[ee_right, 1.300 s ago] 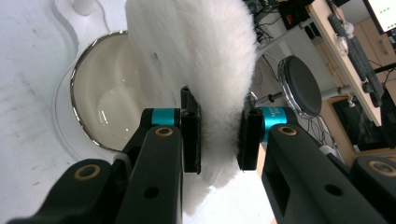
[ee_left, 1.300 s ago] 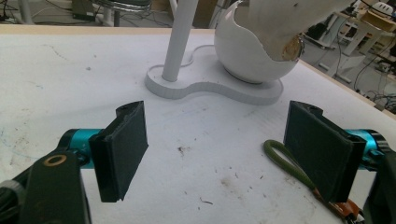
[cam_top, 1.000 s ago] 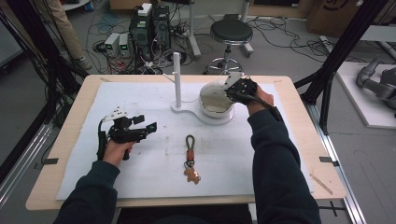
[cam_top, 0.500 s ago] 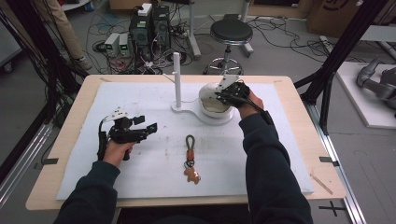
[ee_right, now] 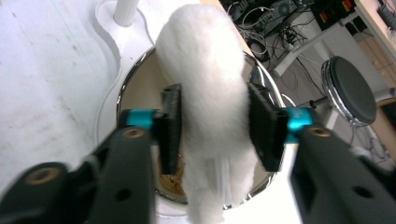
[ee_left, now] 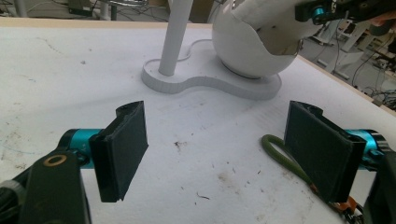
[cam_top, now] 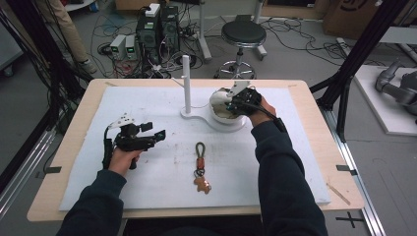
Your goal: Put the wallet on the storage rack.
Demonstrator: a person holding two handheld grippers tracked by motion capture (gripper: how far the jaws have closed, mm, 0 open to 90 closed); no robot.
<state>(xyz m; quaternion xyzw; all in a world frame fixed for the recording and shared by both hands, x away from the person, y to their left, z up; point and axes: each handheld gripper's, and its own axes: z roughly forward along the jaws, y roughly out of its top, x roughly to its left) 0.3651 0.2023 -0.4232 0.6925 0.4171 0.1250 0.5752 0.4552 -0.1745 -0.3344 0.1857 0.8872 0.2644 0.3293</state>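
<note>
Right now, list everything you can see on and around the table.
Mat: one, white, covers the table.
Table: one, wooden, under the mat.
Stand: one, white post on a flat base, mid-table.
Bowl: one, white, on the stand's base.
Fluffy thing: one, white, in the bowl.
Keyring: one, green loop with orange charm, front centre.
Stool: one, black, behind the table.
Left tongs: open, above the mat.
Right tongs: jaws just opening, fluffy thing between them.

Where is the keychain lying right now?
In the high view the keychain lies flat on the white mat, near the table's front centre, between the person's forearms and in front of the white stand; its green loop points toward the stand.
</note>
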